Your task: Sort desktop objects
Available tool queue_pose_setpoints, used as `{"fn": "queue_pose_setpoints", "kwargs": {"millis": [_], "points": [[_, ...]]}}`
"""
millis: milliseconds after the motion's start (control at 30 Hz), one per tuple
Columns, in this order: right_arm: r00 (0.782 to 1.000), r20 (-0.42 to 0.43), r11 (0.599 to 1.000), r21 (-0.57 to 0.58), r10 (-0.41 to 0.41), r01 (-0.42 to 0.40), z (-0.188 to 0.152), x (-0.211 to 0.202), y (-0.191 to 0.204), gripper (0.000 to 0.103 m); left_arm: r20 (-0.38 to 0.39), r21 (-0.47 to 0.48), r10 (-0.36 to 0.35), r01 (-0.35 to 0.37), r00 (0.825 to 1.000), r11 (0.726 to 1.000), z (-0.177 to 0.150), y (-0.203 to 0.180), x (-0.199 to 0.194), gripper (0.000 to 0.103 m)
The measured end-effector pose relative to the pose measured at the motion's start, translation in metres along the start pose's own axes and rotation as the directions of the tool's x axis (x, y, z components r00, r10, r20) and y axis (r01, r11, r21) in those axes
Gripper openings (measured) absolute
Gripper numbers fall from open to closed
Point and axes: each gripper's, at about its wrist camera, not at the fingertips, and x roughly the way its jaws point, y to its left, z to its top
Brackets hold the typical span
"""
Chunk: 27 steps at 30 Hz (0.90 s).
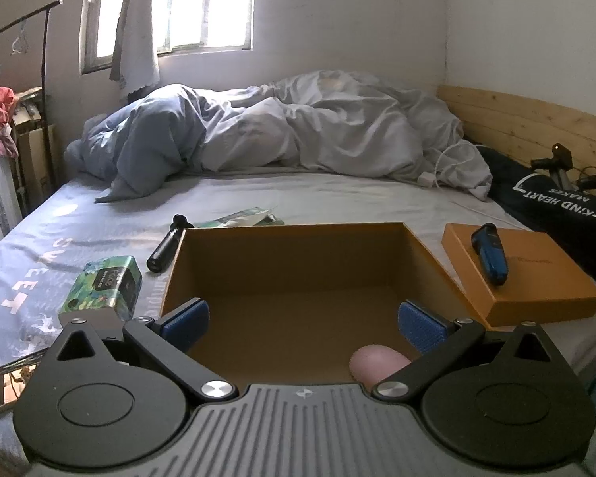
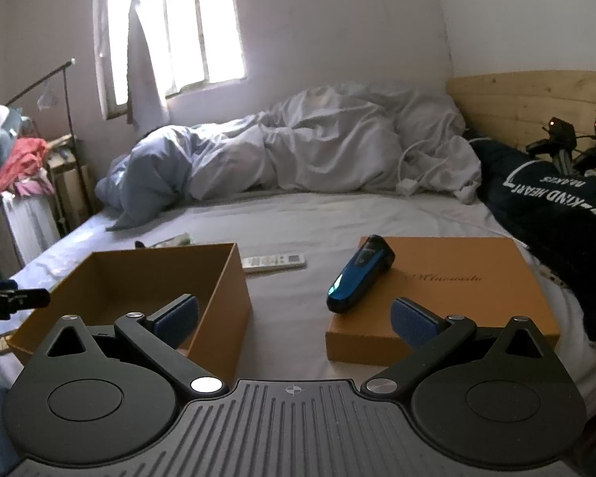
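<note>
An open brown cardboard box (image 1: 425,254) (image 2: 234,290) stands on the bed. A pink rounded object (image 1: 373,361) lies inside it near the front. My left gripper (image 1: 302,320) is open and empty over the box's front part. A blue shaver (image 1: 490,254) (image 2: 357,274) lies on the box's lid (image 1: 536,278) (image 2: 476,290) to the right. My right gripper (image 2: 296,318) is open and empty, between box and lid, just short of the shaver. A white remote (image 2: 274,261) lies behind the box.
Left of the box lie a green patterned carton (image 1: 103,286), a black cylinder (image 1: 165,250), a green packet (image 1: 242,218) and a photo frame (image 1: 8,385). A rumpled duvet (image 1: 278,127) covers the far bed. A dark bag (image 2: 556,214) lies at the right by the wooden headboard (image 2: 536,103).
</note>
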Motion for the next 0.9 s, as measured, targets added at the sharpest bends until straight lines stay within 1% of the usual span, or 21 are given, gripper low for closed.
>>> {"fn": "queue_pose_setpoints", "kwargs": {"millis": [100,233,467,600,900], "points": [[1.0,0.005,1.0,0.009,-0.002,0.002,0.001,-0.001,-0.003,0.103,0.001,0.01,-0.002,0.002,1.0,1.0,0.001,-0.006,0.001,0.103],[1.0,0.007,1.0,0.028,-0.011,0.011,0.002,-0.002,-0.007,0.103,0.012,0.047,-0.003,0.002,1.0,0.999,0.003,-0.017,-0.003,0.103],[1.0,-0.014,0.998,0.052,-0.027,0.028,0.002,-0.001,-0.018,0.103,0.036,0.095,-0.026,0.023,0.999,0.995,0.016,-0.04,-0.001,0.103],[0.999,-0.018,0.997,0.069,-0.041,0.043,0.002,-0.001,-0.025,0.103,0.037,0.099,-0.062,0.058,0.997,0.993,0.024,-0.058,0.004,0.103],[0.996,-0.037,0.993,0.074,-0.087,0.089,-0.002,0.0,-0.04,0.103,0.043,0.062,-0.152,0.149,0.988,0.987,0.045,-0.103,0.03,0.103]]}}
